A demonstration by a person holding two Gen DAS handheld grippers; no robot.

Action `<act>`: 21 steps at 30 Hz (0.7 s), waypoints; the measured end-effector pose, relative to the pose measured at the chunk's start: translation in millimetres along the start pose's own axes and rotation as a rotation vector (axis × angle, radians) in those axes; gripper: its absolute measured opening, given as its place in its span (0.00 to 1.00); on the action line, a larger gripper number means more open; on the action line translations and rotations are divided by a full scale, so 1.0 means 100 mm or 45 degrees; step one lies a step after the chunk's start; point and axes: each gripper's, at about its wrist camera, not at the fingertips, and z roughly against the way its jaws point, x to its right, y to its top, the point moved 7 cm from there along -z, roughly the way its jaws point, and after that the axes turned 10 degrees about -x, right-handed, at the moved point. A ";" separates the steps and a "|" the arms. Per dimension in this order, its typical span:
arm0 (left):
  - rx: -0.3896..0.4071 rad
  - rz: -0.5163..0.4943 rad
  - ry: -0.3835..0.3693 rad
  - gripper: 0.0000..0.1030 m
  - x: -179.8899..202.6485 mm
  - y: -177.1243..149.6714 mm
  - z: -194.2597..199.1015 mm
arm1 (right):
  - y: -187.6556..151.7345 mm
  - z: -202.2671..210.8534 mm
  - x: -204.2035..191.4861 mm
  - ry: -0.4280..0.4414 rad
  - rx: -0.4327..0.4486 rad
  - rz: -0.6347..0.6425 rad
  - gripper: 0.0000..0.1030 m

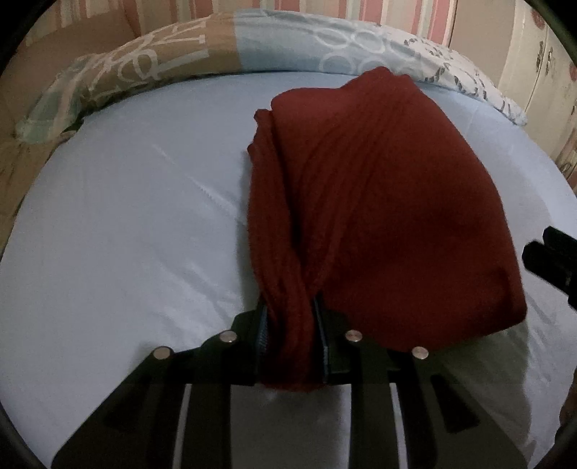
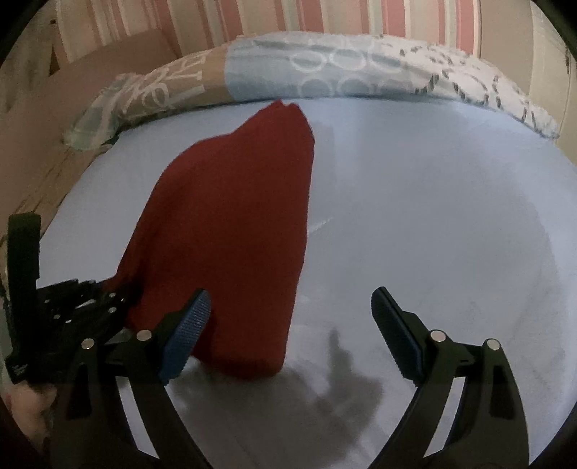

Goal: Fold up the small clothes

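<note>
A dark red garment (image 1: pixel 382 216) lies folded on the pale blue bed sheet (image 1: pixel 126 234). My left gripper (image 1: pixel 290 306) is shut on the garment's bunched near-left edge, which hangs between the fingers. In the right wrist view the garment (image 2: pixel 230 234) lies left of centre. My right gripper (image 2: pixel 288 306) is open and empty above the sheet, its left pad (image 2: pixel 187 335) beside the garment's near edge. The left gripper (image 2: pixel 72 310) shows at the left edge there. The right gripper's tip (image 1: pixel 551 259) shows at the right edge of the left wrist view.
A patterned beige, blue and white pillow or rolled quilt (image 1: pixel 223 47) runs along the far edge of the bed. A striped wall (image 2: pixel 288 18) stands behind it. Bare blue sheet (image 2: pixel 432 216) lies to the right of the garment.
</note>
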 end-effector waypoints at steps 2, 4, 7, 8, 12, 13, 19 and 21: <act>0.000 -0.019 0.028 0.29 0.02 0.02 -0.02 | -0.02 -0.03 0.02 -0.019 -0.003 -0.011 0.88; 0.002 -0.011 0.057 0.38 0.02 0.03 -0.01 | -0.02 -0.04 0.04 -0.030 -0.006 -0.020 0.88; 0.009 0.020 0.099 0.65 -0.03 0.02 0.03 | -0.01 -0.04 0.05 -0.069 0.001 -0.027 0.88; 0.014 0.039 0.098 0.70 -0.05 0.01 0.06 | 0.00 -0.03 0.05 -0.078 0.005 -0.030 0.88; -0.007 0.065 0.082 0.78 -0.09 -0.04 0.11 | 0.04 0.00 0.04 -0.134 0.031 -0.029 0.88; -0.014 0.067 0.093 0.82 -0.11 -0.06 0.13 | 0.05 0.01 0.04 -0.151 0.039 -0.029 0.88; -0.046 0.109 0.111 0.89 -0.21 -0.15 0.18 | 0.00 0.03 -0.01 -0.158 0.058 -0.043 0.89; -0.053 0.115 0.112 0.89 -0.21 -0.17 0.19 | -0.03 0.00 -0.02 -0.159 0.045 -0.036 0.89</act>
